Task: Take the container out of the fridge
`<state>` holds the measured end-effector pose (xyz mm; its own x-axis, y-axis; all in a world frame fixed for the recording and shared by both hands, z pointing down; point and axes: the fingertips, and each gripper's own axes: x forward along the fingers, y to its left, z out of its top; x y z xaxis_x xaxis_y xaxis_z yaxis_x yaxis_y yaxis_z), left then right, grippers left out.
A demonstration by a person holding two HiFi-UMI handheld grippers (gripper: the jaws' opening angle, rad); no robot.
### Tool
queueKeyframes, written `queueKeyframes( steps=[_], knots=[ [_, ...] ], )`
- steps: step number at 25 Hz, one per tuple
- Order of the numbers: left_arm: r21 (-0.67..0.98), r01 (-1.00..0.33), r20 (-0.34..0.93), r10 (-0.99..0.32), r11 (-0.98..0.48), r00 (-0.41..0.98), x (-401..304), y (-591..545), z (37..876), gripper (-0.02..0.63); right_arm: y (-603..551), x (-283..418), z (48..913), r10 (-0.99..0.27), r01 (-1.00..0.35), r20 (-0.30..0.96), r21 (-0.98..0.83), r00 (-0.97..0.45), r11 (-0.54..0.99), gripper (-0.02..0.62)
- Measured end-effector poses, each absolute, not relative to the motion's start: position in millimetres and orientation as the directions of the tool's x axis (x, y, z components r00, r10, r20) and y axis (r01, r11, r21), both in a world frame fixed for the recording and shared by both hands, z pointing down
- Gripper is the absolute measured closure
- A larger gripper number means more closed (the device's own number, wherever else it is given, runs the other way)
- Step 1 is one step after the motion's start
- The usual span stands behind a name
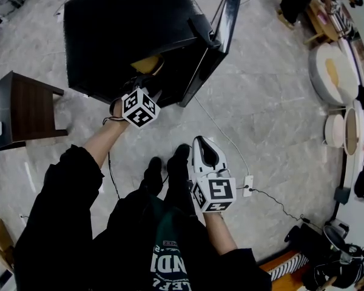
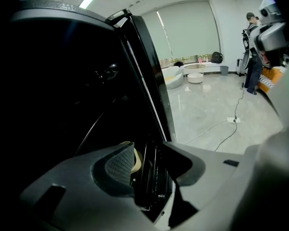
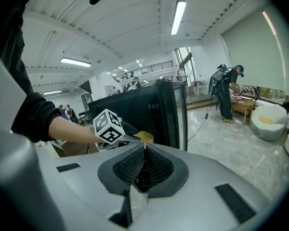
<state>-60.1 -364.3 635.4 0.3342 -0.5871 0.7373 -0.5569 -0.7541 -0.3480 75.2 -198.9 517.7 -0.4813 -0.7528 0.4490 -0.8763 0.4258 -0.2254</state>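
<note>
One black fridge (image 1: 121, 35) on grey marble floor (image 1: 261, 102); left gripper (image 2: 149, 152) has jaws spread, right gripper (image 3: 144, 149) jaws pressed together.

Open black fridge (image 1: 127, 29), yellow container (image 1: 147, 64) inside; left gripper (image 1: 147, 85) at its opening

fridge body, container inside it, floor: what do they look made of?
Fridge: matte black top with a faint grain, painted metal or plastic; can't tell which.
Container: pale yellow, opaque, smooth, likely plastic; mostly hidden.
Floor: grey, veined, glossy with window reflections, so polished marble or marble-look tile.
</note>
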Motion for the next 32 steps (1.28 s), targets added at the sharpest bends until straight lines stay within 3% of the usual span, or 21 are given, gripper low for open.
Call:
queueKeyframes(
  steps=[8,32],
  knots=[
    [-0.324,-0.551,0.794,-0.538,-0.769,0.285,-62,-378,666,0.388,-199,81,529,-0.738,-0.876,0.472,-0.236,-0.482,0.421,0.558],
    [-0.356,-0.495,0.891,-0.448,-0.792,0.077,-86,-422,751,0.382,-212,118,558,-0.708,-0.890,0.540,-0.258,-0.455,0.375,0.558]
  ],
)
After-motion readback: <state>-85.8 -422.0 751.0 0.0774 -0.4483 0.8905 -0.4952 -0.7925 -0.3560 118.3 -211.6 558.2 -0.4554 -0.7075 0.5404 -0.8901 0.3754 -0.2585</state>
